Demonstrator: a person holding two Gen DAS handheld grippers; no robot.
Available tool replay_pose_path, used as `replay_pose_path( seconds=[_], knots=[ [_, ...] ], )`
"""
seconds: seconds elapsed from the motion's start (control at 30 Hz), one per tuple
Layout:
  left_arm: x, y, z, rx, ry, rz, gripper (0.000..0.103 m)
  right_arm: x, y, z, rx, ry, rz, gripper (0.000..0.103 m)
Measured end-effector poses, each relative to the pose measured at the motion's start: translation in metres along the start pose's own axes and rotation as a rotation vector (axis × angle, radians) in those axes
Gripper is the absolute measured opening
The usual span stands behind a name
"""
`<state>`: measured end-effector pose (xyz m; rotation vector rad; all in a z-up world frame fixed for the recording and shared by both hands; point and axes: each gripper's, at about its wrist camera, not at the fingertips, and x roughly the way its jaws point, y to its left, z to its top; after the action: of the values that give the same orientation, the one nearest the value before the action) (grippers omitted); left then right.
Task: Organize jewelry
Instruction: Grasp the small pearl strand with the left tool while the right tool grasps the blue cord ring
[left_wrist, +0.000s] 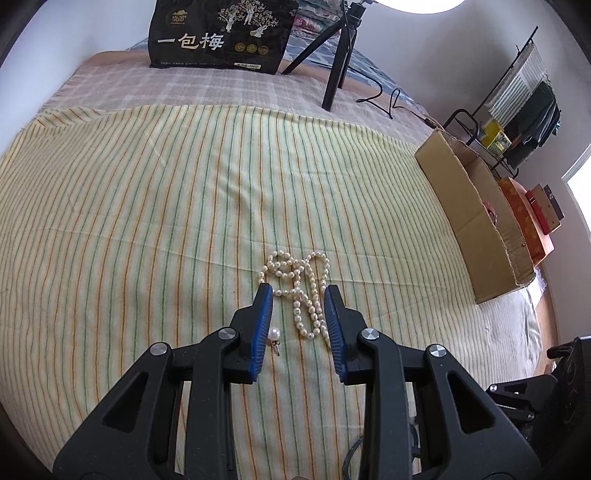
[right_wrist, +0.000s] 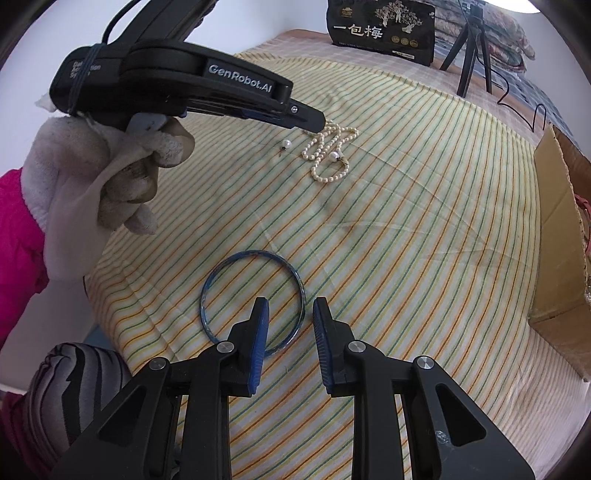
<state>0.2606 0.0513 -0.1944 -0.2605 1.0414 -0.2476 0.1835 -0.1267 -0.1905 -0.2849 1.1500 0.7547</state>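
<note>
A pearl necklace (left_wrist: 295, 295) lies heaped on the striped cloth (left_wrist: 166, 221). My left gripper (left_wrist: 298, 291) is open, its blue pads to either side of the heap's near end and clear of it. One pearl earring (left_wrist: 274, 334) rests beside the left pad. In the right wrist view the left gripper (right_wrist: 314, 123) reaches over the necklace (right_wrist: 325, 147), and a second pearl earring (right_wrist: 334, 156) sits on the strand. My right gripper (right_wrist: 291, 306) is open low over a blue bangle (right_wrist: 251, 252); the bangle's right rim passes between its fingers untouched.
An open cardboard box (left_wrist: 469, 206) stands along the bed's right edge, with coloured boxes behind it. A black snack bag (left_wrist: 221, 37) and a tripod (left_wrist: 340, 55) with its cable stand at the far end. A gloved hand (right_wrist: 122, 173) holds the left gripper.
</note>
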Motion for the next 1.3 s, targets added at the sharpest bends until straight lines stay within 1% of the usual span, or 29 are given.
replay_pose_path(
  seconds=[0.13, 0.4, 0.47, 0.53, 0.7, 0.73, 0.83, 0.93, 1.07, 1.17, 1.3],
  knots=[
    [0.011, -0.002, 0.006, -0.003, 0.024, 0.016, 0.029, 0.001, -0.001, 0.000, 0.001, -0.001, 0.003, 0.023],
    [0.028, -0.012, 0.010, 0.041, 0.055, 0.083, 0.029, 0.002, -0.001, -0.001, -0.007, -0.005, 0.003, 0.023],
    [0.030, -0.013, 0.011, 0.049, 0.055, 0.107, 0.020, 0.002, -0.001, -0.001, -0.011, -0.005, 0.000, 0.023],
    [0.034, -0.014, 0.012, 0.062, 0.056, 0.130, 0.016, 0.003, 0.000, -0.001, -0.012, -0.005, -0.005, 0.023],
    [0.039, -0.018, 0.013, 0.083, 0.047, 0.153, 0.007, 0.004, 0.002, -0.002, -0.017, -0.005, -0.010, 0.023],
    [0.039, -0.018, 0.014, 0.079, 0.045, 0.148, 0.006, 0.004, 0.002, -0.002, -0.018, -0.004, -0.011, 0.023],
    [0.038, -0.015, 0.018, 0.048, 0.043, 0.111, 0.005, 0.004, 0.003, -0.002, -0.023, -0.001, -0.015, 0.023],
    [0.035, -0.012, 0.022, 0.013, 0.039, 0.046, 0.005, 0.005, 0.005, -0.001, -0.033, 0.002, -0.022, 0.022],
    [0.025, -0.017, 0.026, -0.002, 0.017, -0.006, 0.005, 0.005, 0.004, -0.002, -0.036, 0.002, -0.042, 0.012],
    [0.018, -0.024, 0.029, -0.002, 0.002, -0.031, 0.005, 0.005, 0.000, -0.002, -0.019, -0.001, -0.037, 0.008],
    [0.003, -0.032, 0.031, 0.007, -0.028, -0.059, 0.005, 0.004, -0.001, -0.003, -0.020, -0.002, -0.039, 0.005]
  ],
)
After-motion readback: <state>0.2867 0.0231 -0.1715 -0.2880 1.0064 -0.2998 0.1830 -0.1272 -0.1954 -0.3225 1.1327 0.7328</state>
